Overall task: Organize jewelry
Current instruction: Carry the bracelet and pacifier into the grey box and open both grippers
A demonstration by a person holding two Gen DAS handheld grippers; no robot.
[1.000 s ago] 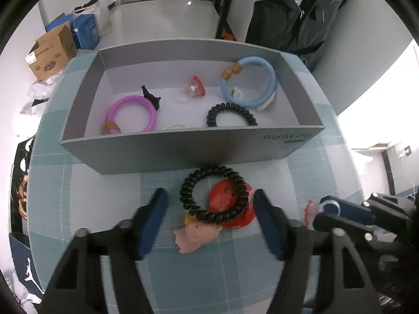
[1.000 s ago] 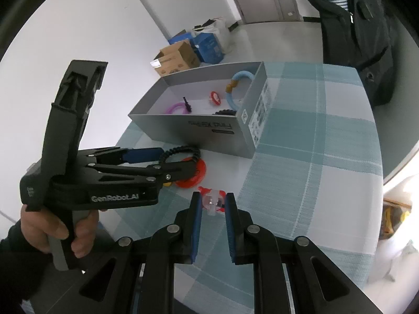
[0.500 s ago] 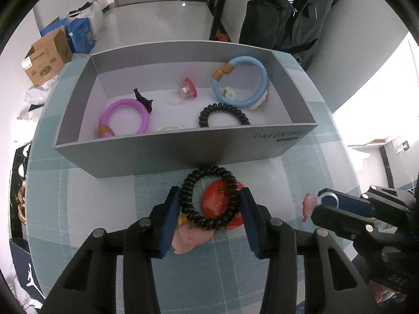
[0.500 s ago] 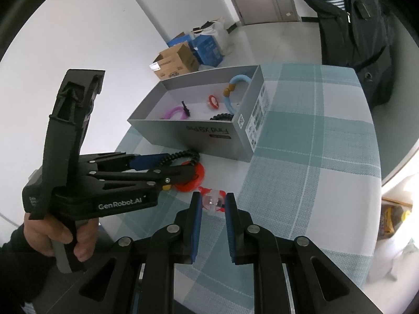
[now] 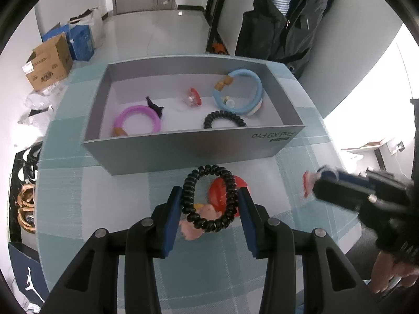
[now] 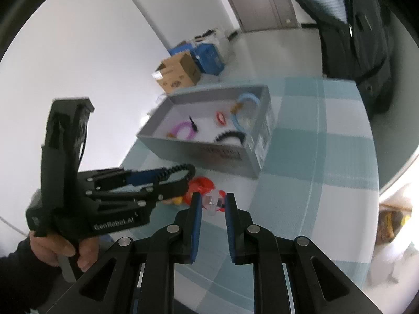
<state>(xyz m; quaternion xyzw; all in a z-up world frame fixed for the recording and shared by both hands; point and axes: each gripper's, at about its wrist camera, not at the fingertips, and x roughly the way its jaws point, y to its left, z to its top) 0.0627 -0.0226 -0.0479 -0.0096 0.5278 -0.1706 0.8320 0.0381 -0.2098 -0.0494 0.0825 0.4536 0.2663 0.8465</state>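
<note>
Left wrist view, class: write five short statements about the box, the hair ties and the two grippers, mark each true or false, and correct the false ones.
1. The left gripper grips a black coiled hair tie between its fingers. True.
2. The grey box holds no hair tie. False: a second black coiled tie lies inside it.
3. A purple ring and a blue ring lie in the box. True.
4. The right gripper is empty. False: it is shut on a small clear and red piece.
5. The gripped hair tie is already over the box. False: it is in front of the near wall.
</note>
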